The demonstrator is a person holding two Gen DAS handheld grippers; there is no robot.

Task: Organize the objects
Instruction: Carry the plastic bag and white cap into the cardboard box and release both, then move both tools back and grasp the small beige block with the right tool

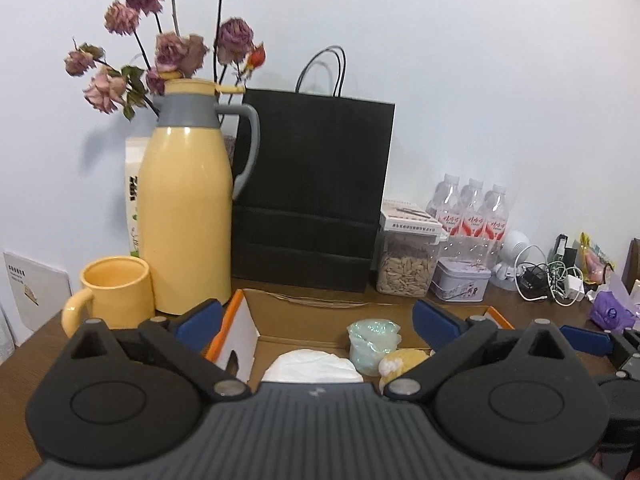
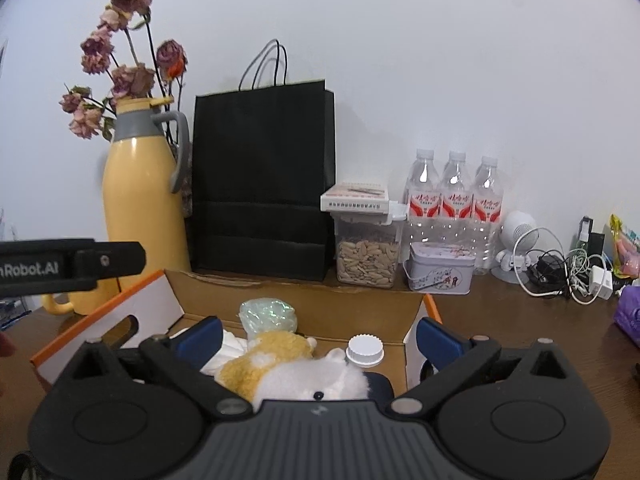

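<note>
both tongs are seen spread wide, nothing held. cardboard box (image 2: 304, 314) lies below the left gripper (image 1: 318, 316) and right gripper (image 2: 320, 338); plush toy (image 2: 288, 368) rests between the right blue pads.

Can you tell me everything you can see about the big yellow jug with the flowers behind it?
The yellow jug is a tall, smooth, glossy flask standing upright on the brown table, near the wall. It has a grey collar, a yellow lid and a curved grey handle pointing toward the black paper bag beside it. A matching yellow mug sits right in front, and dried pink flowers rise behind it. Neither gripper touches it.
</note>
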